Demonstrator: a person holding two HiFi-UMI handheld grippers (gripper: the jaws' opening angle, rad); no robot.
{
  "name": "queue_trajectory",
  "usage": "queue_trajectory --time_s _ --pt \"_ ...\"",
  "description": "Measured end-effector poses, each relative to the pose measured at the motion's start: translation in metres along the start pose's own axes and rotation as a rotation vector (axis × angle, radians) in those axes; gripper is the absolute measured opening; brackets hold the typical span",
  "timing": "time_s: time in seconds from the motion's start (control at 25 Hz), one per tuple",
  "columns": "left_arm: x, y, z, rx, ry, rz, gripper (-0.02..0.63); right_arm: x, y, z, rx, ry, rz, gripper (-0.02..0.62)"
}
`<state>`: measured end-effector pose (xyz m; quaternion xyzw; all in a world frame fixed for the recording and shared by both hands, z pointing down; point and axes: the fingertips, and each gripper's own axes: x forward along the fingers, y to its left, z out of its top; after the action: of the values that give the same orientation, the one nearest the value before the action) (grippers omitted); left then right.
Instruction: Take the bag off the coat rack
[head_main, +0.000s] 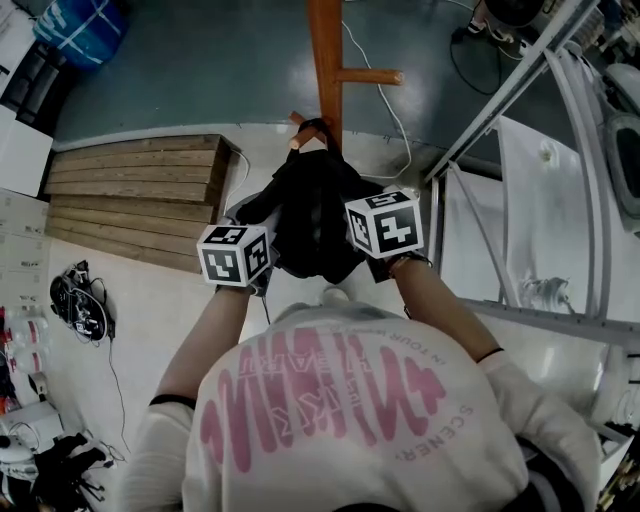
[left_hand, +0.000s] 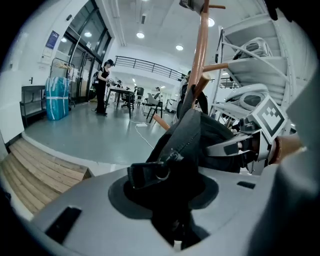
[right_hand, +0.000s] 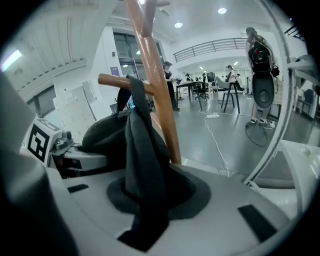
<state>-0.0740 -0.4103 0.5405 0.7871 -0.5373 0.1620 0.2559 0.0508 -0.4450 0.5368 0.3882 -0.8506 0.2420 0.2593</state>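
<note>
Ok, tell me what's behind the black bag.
Behind the bag stands the wooden coat rack pole. The bag's strap hangs over a peg. In the head view, the bag covers the pole's lower part and base.

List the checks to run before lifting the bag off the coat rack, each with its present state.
1. Left gripper clamped on the bag: ok, black fabric sits between its jaws.
2. Right gripper clamped on the bag: ok, a fold of fabric runs between its jaws.
3. Bag's strap freed from the peg: not ok, it loops over the peg.
4. Coat rack base steady: cannot tell, the base is hidden.
5. Both grippers on opposite sides of the bag: ok.
</note>
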Motion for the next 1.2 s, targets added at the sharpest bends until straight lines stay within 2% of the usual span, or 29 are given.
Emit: queue_trajectory --time_s 0.28,0.56,0.84,1.2 --pt "-0.012 -0.002 0.011 -0.008 -0.05 0.026 0.133 -0.01 0.006 0.008 0.006 -0.015 -0.005 0.094" --pt "-0.028 -0.004 0.019 -0.02 -0.093 -0.026 0.133 -0.022 0.019 0.015 0.003 -0.027 -0.013 0.094" --pt "-0.046 -0.008 0.02 -0.033 -0.115 -0.014 0.133 -0.039 0.032 0.012 0.017 -0.035 -0.03 0.092" --pt "-0.093 -0.011 0.012 -0.022 -0.139 -0.068 0.133 -0.068 0.073 0.002 0.014 -0.059 -0.075 0.092"
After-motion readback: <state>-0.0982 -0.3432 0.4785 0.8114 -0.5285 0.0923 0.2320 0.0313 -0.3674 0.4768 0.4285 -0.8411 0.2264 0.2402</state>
